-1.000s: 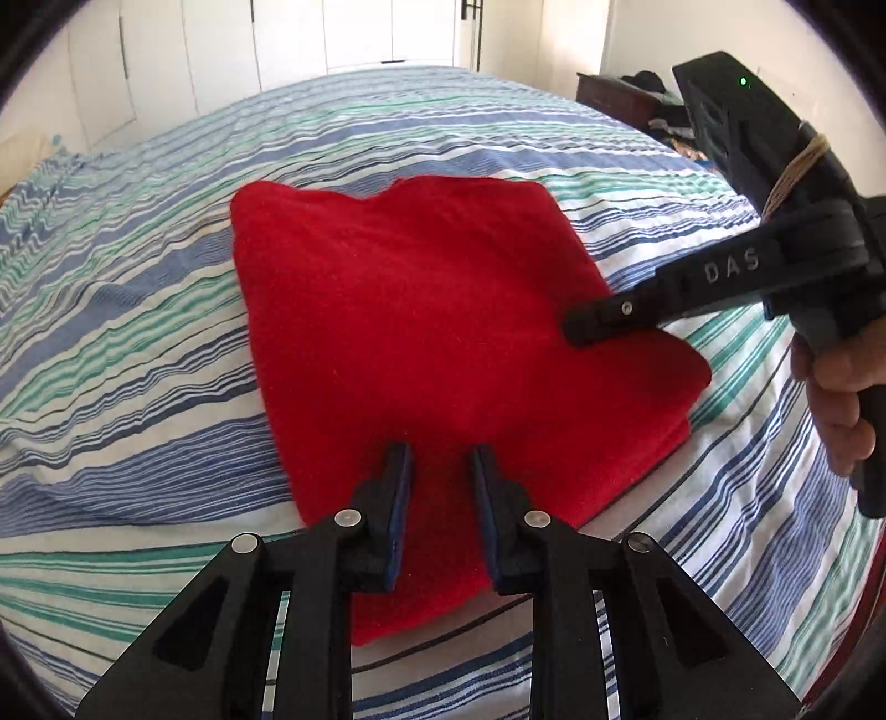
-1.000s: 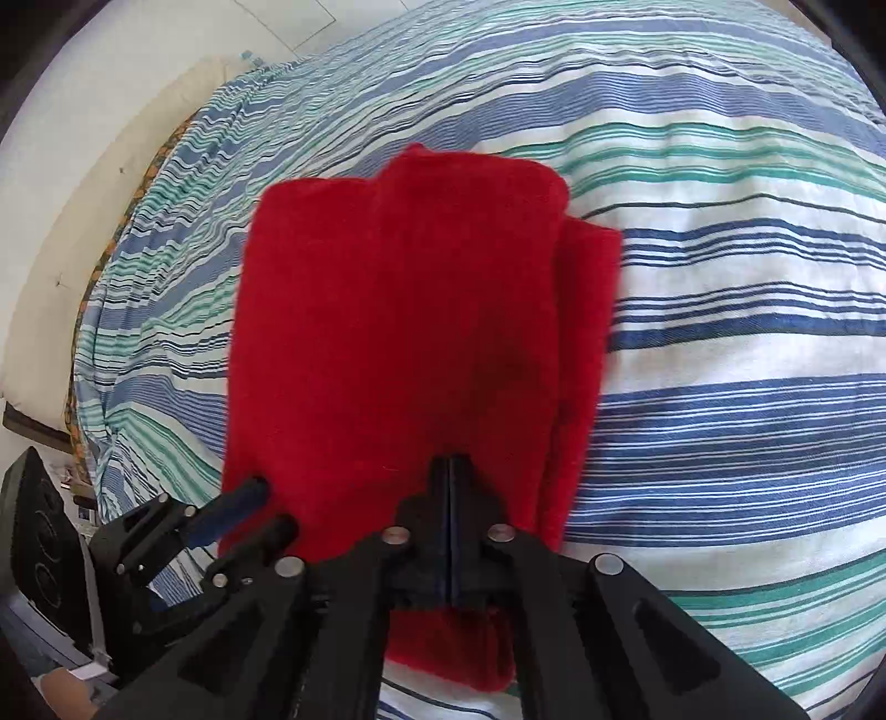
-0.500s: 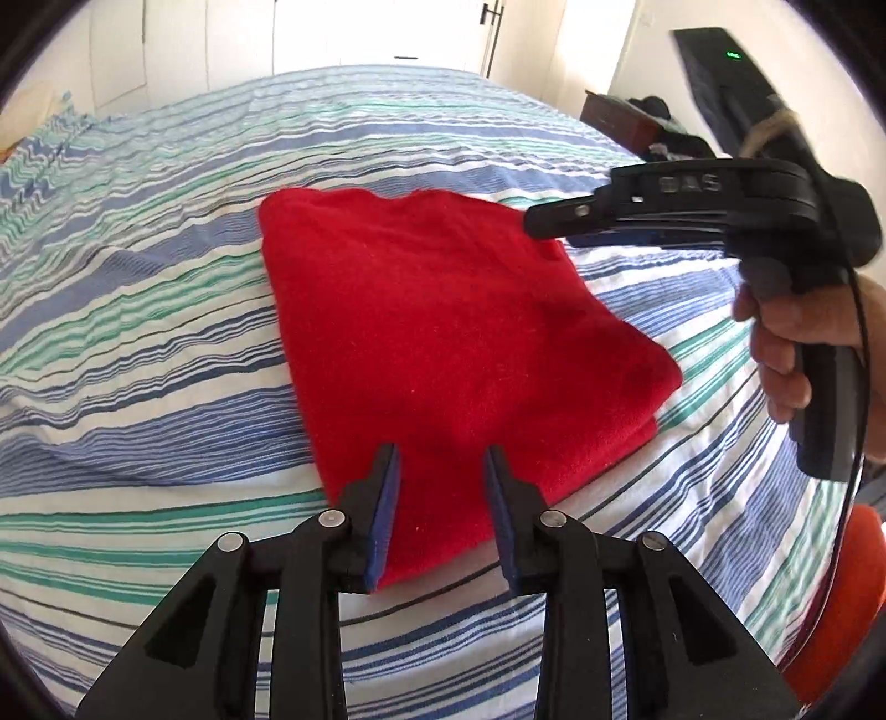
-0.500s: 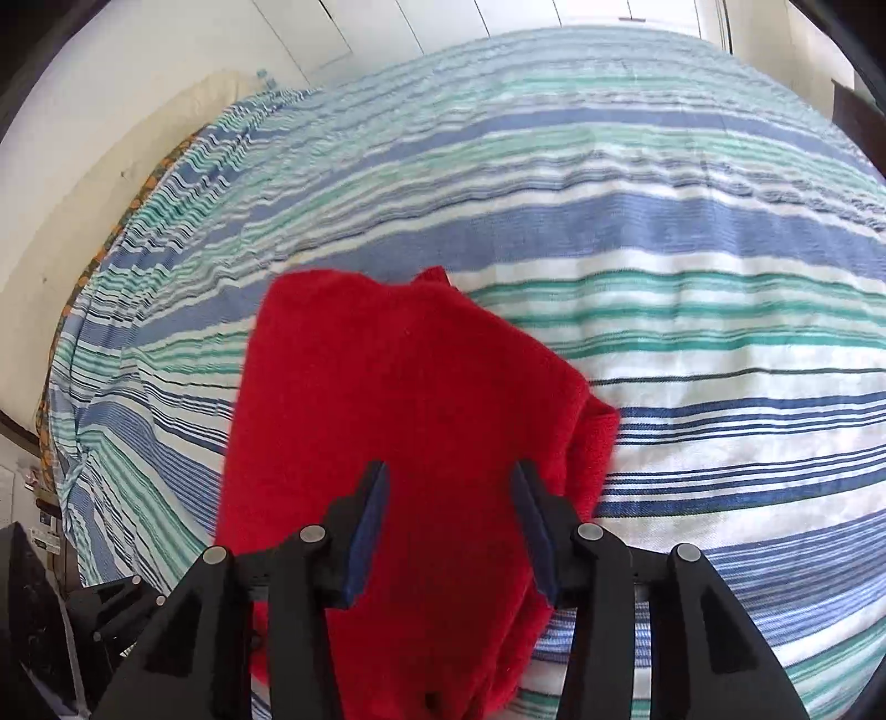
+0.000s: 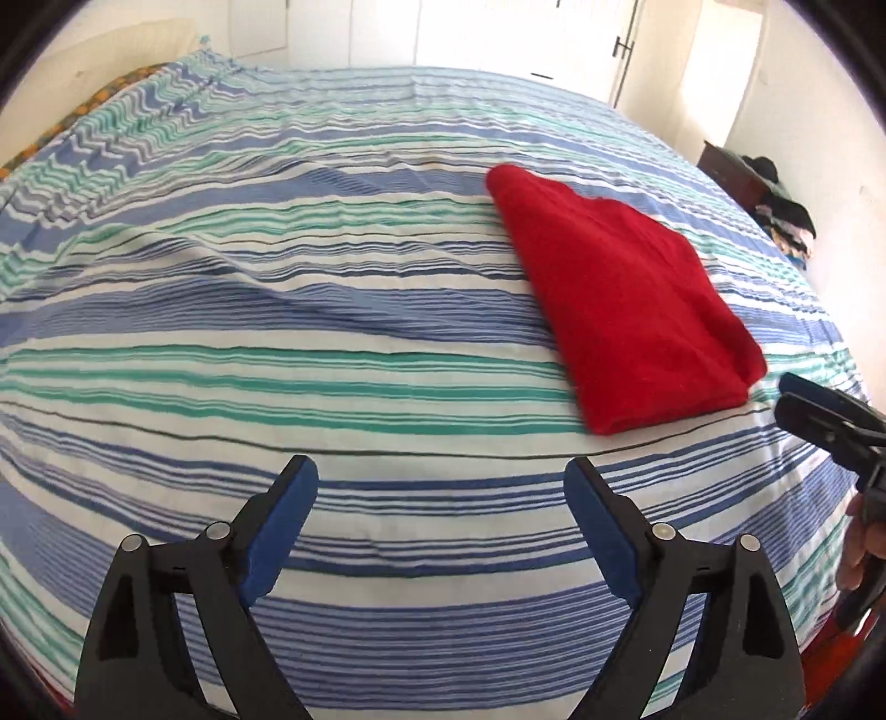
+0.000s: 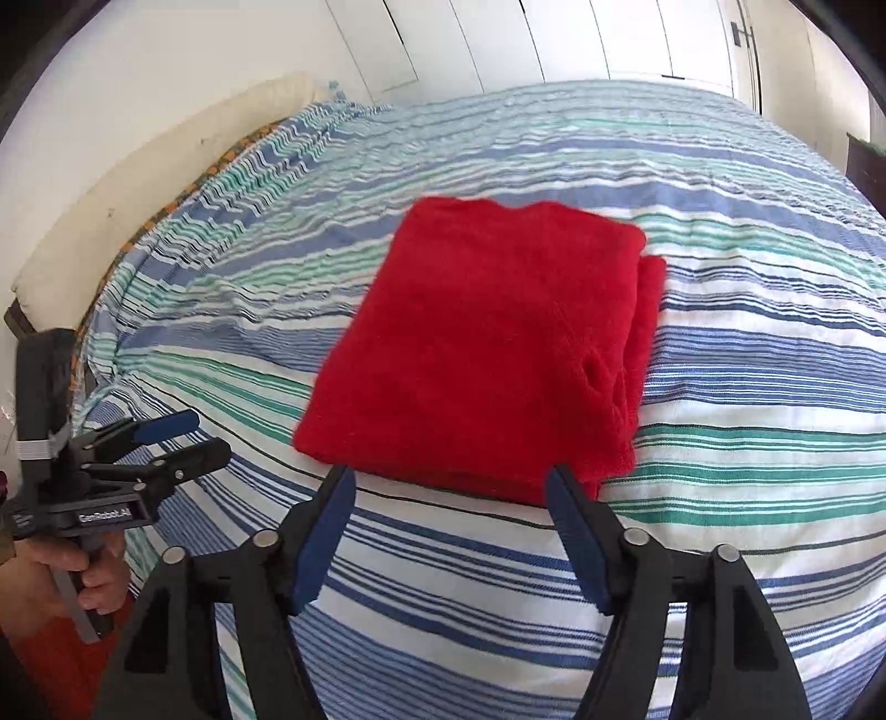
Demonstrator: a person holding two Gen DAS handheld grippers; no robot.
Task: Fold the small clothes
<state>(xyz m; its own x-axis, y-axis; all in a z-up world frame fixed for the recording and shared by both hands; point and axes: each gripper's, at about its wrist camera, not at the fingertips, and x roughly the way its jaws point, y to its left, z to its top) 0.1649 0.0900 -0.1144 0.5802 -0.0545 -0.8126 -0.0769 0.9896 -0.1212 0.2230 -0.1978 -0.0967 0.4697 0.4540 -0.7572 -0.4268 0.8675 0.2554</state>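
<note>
A red garment (image 5: 626, 299) lies folded into a thick rectangle on the striped bedspread (image 5: 277, 343); it also shows in the right wrist view (image 6: 487, 349). My left gripper (image 5: 440, 476) is open and empty, above the bedspread to the left of the garment and nearer than it. My right gripper (image 6: 451, 484) is open and empty, just short of the garment's near edge. The right gripper's tips show at the right edge of the left wrist view (image 5: 797, 404). The left gripper shows at the left of the right wrist view (image 6: 183, 437).
A cream headboard cushion (image 6: 138, 183) runs along the bed's far left side. White wardrobe doors (image 6: 554, 39) stand behind the bed. A dark dresser with piled clothes (image 5: 775, 205) stands beyond the bed's right side.
Both grippers have let go of the garment, opened wide and pulled back from it. The left gripper has also swung to the left, so the garment now sits at its right.
</note>
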